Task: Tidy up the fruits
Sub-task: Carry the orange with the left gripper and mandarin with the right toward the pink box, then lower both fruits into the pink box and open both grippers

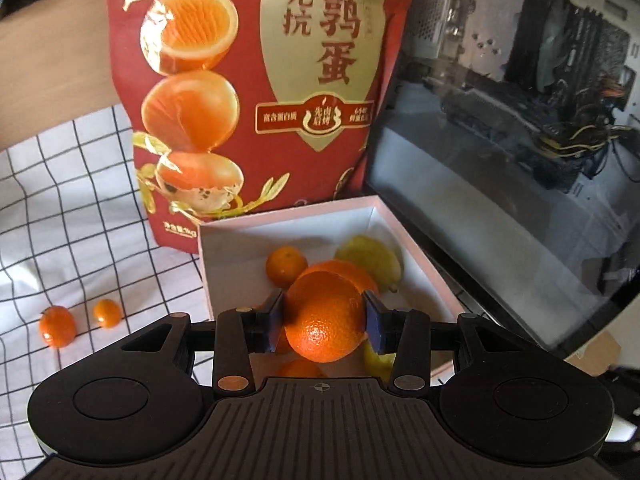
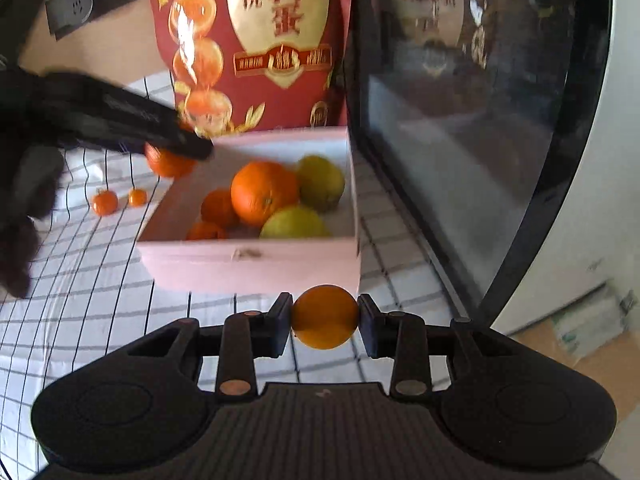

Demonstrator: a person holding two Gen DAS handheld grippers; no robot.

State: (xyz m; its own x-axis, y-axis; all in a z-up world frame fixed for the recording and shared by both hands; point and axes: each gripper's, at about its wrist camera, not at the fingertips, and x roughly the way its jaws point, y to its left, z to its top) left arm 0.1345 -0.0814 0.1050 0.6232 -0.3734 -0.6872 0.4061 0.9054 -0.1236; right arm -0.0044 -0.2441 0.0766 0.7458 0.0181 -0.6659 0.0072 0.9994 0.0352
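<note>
My left gripper (image 1: 324,318) is shut on an orange mandarin (image 1: 325,316) and holds it above the pink box (image 1: 288,216). The box holds a big orange (image 2: 264,192), two yellow-green lemons (image 2: 322,182), and small mandarins (image 2: 218,208). My right gripper (image 2: 325,318) is shut on a small orange fruit (image 2: 325,316), held just in front of the box's near wall (image 2: 248,268). The left gripper (image 2: 120,120) shows blurred at the box's far left corner with its mandarin (image 2: 168,164). Two small mandarins (image 1: 58,326) (image 1: 107,313) lie on the checked cloth to the left.
A tall red snack bag (image 1: 256,80) stands behind the box. A glass-sided computer case (image 1: 520,140) stands close on the right. The white checked cloth (image 1: 60,220) covers the table. A cardboard box (image 2: 592,344) lies at the far right.
</note>
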